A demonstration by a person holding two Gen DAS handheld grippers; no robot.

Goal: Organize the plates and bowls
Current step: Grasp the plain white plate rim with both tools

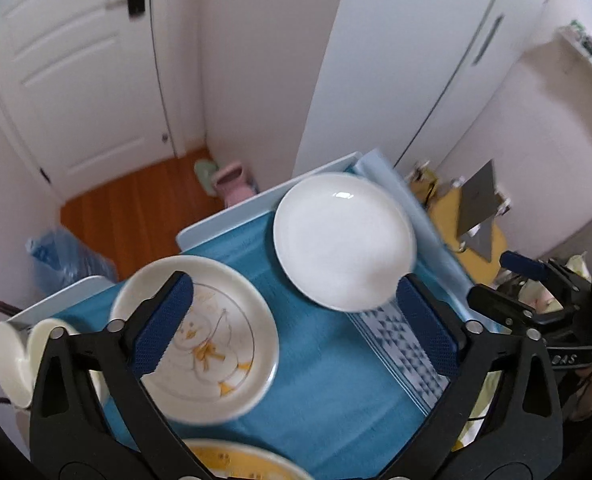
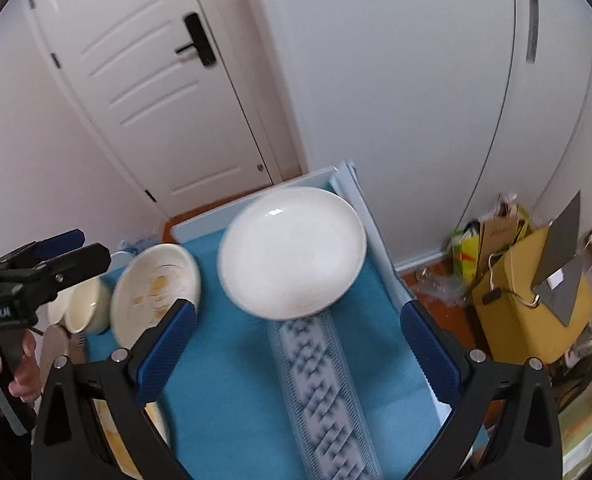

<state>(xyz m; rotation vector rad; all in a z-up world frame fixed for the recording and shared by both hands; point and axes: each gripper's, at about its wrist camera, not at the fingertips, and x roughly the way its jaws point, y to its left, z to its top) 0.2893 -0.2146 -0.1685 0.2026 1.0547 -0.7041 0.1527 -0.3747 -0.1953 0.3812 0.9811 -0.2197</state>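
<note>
A plain white plate (image 1: 341, 240) lies at the far end of the blue tablecloth (image 1: 327, 380); it also shows in the right wrist view (image 2: 292, 252). A cream plate with a yellow duck drawing (image 1: 212, 352) lies to its left, seen also in the right wrist view (image 2: 156, 288). A yellow-patterned plate (image 1: 236, 460) is at the near edge. Two cream bowls (image 1: 16, 356) stand at the far left, one tipped on its side. My left gripper (image 1: 292, 320) is open above the cloth, its left finger over the duck plate. My right gripper (image 2: 296, 344) is open and empty, short of the white plate.
The table is small, with a white rim (image 1: 224, 224). A white door (image 2: 156, 92) and wooden floor (image 1: 136, 208) lie beyond. Slippers (image 1: 228, 180) sit on the floor. A yellow box (image 2: 527, 304) with bags stands to the right. A blue plastic bag (image 1: 64, 260) is left.
</note>
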